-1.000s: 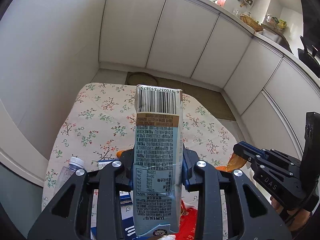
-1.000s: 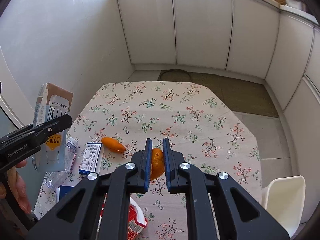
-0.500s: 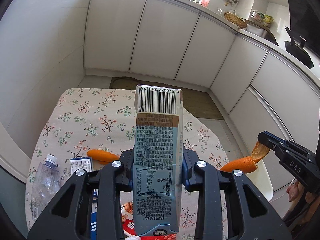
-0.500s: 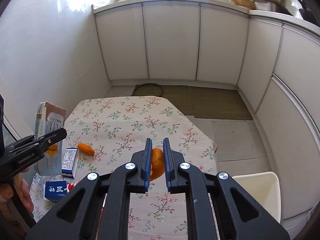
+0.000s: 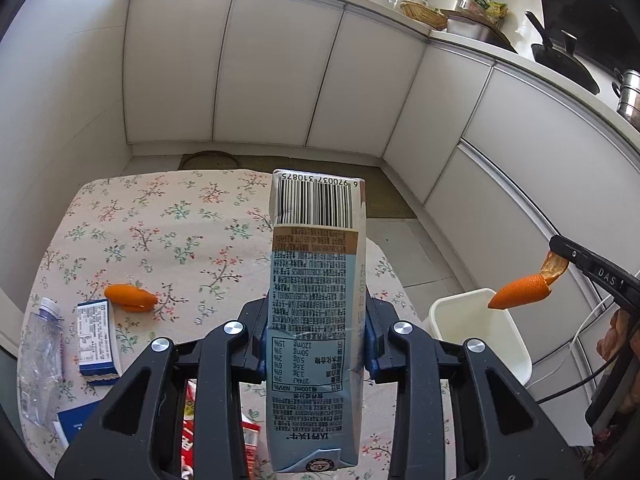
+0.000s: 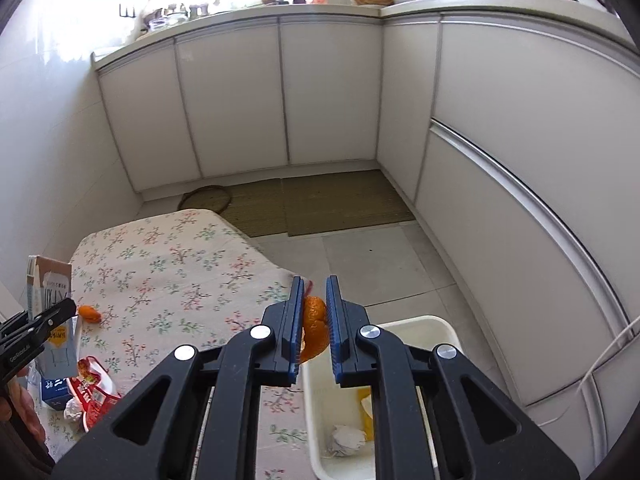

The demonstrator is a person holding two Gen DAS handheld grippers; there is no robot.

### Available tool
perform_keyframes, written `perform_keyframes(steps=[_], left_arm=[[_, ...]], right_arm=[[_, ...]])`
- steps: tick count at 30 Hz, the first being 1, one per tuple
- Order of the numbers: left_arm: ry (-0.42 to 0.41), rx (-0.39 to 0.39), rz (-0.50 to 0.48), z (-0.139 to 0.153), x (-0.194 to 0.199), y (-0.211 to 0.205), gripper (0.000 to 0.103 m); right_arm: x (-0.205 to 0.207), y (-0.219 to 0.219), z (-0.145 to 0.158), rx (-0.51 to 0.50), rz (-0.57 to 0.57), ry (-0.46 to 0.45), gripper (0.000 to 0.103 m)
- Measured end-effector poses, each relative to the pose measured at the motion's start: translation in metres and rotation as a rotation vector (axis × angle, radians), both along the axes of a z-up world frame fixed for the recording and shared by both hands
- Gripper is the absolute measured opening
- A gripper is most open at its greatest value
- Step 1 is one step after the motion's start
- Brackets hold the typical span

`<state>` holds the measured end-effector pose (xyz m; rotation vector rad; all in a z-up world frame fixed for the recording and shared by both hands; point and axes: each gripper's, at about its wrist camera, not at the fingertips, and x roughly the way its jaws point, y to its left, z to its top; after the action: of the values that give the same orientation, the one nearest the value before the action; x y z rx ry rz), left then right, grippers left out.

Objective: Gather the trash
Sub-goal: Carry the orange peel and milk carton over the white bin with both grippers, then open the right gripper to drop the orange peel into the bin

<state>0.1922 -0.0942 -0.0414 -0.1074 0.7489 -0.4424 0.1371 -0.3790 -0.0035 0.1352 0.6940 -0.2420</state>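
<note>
My left gripper point(image 5: 316, 344) is shut on a tall blue-and-brown drink carton point(image 5: 316, 280), held upright above the floral table point(image 5: 168, 232); the carton also shows in the right wrist view point(image 6: 50, 304). My right gripper point(image 6: 314, 320) is shut on an orange peel point(image 6: 314, 326) and hangs over the white bin point(image 6: 416, 328) at the table's right edge. In the left wrist view the peel point(image 5: 520, 290) dangles above the bin point(image 5: 476, 332). The bin holds crumpled paper point(image 6: 344, 438) and something yellow.
A second orange peel point(image 5: 130, 298), a clear plastic bottle point(image 5: 40, 356), a blue-and-white box point(image 5: 94, 340) and a red packet point(image 6: 94, 394) lie on the table's left and near side. White cabinets point(image 6: 280, 92) surround the tiled floor; a mat point(image 6: 320, 200) lies beyond the table.
Both grippers have swung right. My right gripper carried the peel from above the table to over the white bin. The carton stays gripped in the left.
</note>
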Motion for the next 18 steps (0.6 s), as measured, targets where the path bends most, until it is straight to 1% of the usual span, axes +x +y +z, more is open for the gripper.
perform_keyframes(steps=[4,8,9,11,12,13,14,15,16,17,18], left_arm=[[0.018,-0.001,-0.041,-0.007,-0.008,-0.031,0.032],[0.035,0.001,-0.088,-0.012,-0.016,-0.065,0.032],[0.037,0.005,-0.104,-0.014,-0.019,-0.075,0.032],[0.038,0.012,-0.136,-0.015,-0.023,-0.094,0.032],[0.037,0.015,-0.151,-0.015,-0.025,-0.103,0.032],[0.038,0.017,-0.164,-0.015,-0.027,-0.112,0.032],[0.038,0.020,-0.180,-0.015,-0.028,-0.123,0.032],[0.038,0.022,-0.192,-0.015,-0.030,-0.131,0.032],[0.039,0.024,-0.208,-0.015,-0.031,-0.142,0.032],[0.039,0.026,-0.220,-0.015,-0.033,-0.150,0.032],[0.039,0.029,-0.234,-0.015,-0.035,-0.161,0.032]], right_arm=[[-0.012,-0.033,-0.007,0.010,-0.073,0.014,0.012],[-0.025,-0.063,-0.018,0.041,-0.125,0.038,0.012],[-0.029,-0.070,-0.020,0.052,-0.139,0.043,0.013],[-0.038,-0.082,-0.021,0.063,-0.162,0.038,0.014],[-0.043,-0.088,-0.020,0.067,-0.179,0.034,0.019],[-0.047,-0.093,-0.020,0.070,-0.195,0.031,0.037],[-0.052,-0.098,-0.019,0.071,-0.215,0.024,0.046],[-0.057,-0.104,-0.018,0.068,-0.239,0.016,0.061],[-0.063,-0.110,-0.017,0.064,-0.268,0.008,0.066],[-0.068,-0.117,-0.016,0.061,-0.292,0.002,0.067],[-0.072,-0.123,-0.015,0.062,-0.311,-0.002,0.071]])
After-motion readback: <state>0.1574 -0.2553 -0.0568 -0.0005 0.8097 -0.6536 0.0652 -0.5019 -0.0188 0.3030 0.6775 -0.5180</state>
